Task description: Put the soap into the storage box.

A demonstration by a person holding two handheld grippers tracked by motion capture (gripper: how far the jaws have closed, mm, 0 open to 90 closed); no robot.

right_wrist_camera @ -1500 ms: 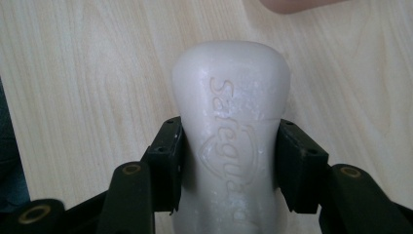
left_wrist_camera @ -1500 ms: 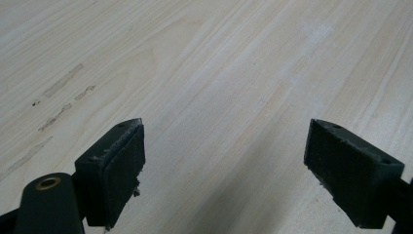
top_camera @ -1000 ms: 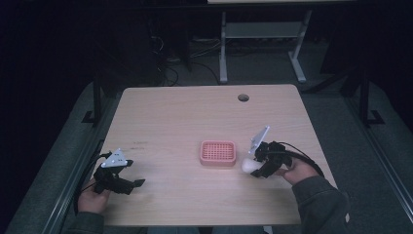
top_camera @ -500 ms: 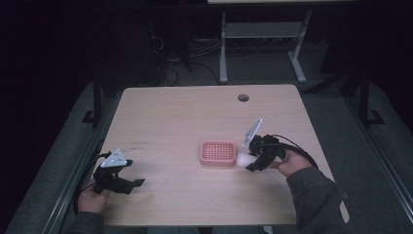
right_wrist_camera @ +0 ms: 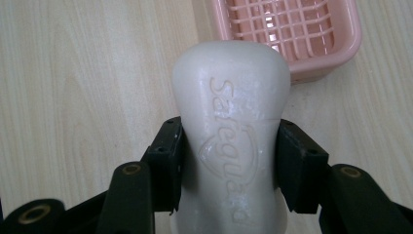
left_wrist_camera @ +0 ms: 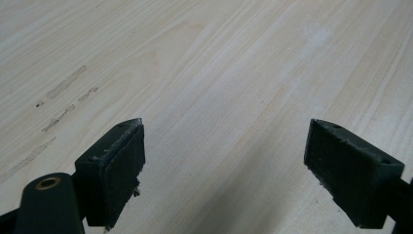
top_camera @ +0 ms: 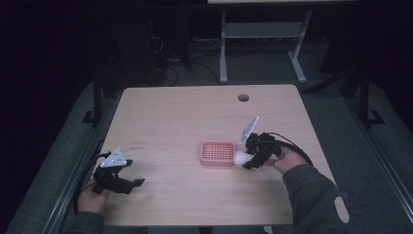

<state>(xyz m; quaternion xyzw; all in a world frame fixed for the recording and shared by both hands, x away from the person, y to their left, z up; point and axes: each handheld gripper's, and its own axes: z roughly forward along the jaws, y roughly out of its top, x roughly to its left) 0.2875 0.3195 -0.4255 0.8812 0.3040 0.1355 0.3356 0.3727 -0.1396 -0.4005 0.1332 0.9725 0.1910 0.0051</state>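
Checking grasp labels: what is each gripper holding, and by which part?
Right gripper: white soap bar, clamped across its narrowed middle, one end sticking out past the jaws toward the pink soap dish. Left gripper: nothing, jaws open over the table.

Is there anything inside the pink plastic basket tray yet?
The pink plastic basket tray shows bare grid floor. Its near corner hides behind the white soap bar, clamped in the right gripper short of the tray.

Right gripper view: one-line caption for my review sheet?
Right hand-held gripper clamps a white soap bar just short of the pink tray.
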